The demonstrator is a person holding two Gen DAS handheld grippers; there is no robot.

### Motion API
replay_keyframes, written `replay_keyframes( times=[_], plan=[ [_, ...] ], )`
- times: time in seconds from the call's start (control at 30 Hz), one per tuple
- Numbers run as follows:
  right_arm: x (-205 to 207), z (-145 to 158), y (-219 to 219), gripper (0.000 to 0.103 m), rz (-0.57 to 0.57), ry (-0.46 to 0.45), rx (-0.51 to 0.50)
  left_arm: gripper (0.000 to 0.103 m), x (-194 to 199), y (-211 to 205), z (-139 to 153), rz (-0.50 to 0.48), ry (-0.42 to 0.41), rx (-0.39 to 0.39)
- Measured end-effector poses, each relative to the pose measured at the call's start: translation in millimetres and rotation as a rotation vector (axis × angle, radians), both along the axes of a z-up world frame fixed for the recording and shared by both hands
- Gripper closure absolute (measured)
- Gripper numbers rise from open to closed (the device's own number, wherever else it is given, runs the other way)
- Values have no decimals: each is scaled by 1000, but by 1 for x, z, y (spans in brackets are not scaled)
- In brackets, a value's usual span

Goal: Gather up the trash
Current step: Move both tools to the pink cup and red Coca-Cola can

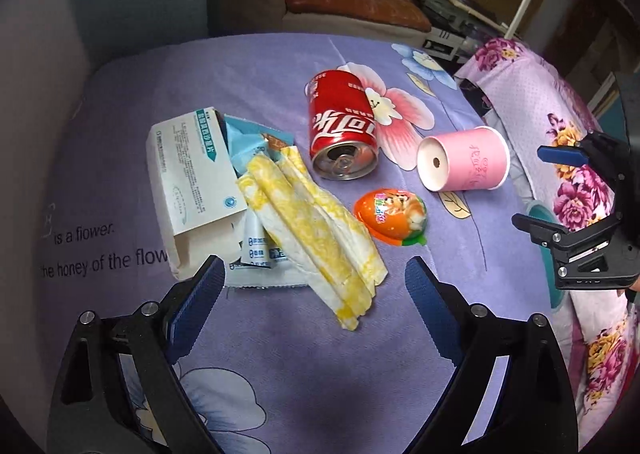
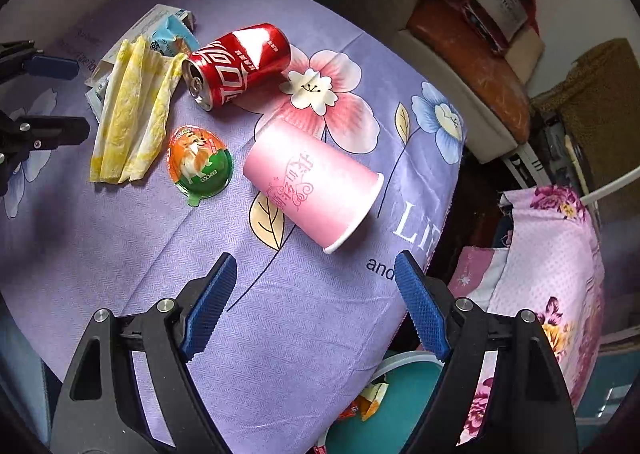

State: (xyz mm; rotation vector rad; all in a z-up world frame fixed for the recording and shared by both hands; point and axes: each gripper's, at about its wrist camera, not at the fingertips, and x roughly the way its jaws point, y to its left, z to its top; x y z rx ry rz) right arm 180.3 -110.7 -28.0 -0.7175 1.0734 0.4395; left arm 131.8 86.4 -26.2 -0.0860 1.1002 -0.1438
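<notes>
While both tools hang above the purple flowered surface (image 2: 280,334), the left tool (image 1: 316,278) and right tool (image 2: 316,274) stand apart, empty. Beyond lie a yellow-stained tissue (image 1: 320,230), orange snack packet (image 1: 392,216), pink paper cup (image 2: 316,190) and red soda can (image 1: 342,126).

Domestic living room: table under purple floral cloth (image 2: 312,334), cushioned sofa (image 1: 352,10) behind with bags on it, pink flowered fabric (image 1: 532,94) draped alongside, teal waste bin (image 2: 404,398) below the table edge
</notes>
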Motion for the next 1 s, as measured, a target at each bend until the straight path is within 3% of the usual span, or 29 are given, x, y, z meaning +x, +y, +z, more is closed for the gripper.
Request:
replay_keyframes(
  times=[0.3, 0.53, 0.6, 0.7, 1.0],
  plan=[
    [36, -18, 48, 26, 228, 59, -182, 11, 29, 42, 1, 43, 13, 20],
    [57, -46, 57, 26, 286, 113, -266, 11, 56, 42, -1, 37, 28, 0],
    [60, -50, 55, 33, 279, 139, -250, 11, 62, 36, 0, 26, 26, 1],
    [63, -44, 48, 35, 239, 153, -177, 11, 73, 24, 4, 1, 18, 4],
    [87, -29, 3, 41, -33, 182, 4, 11, 107, -32, -3, -76, 29, 26]
  ],
)
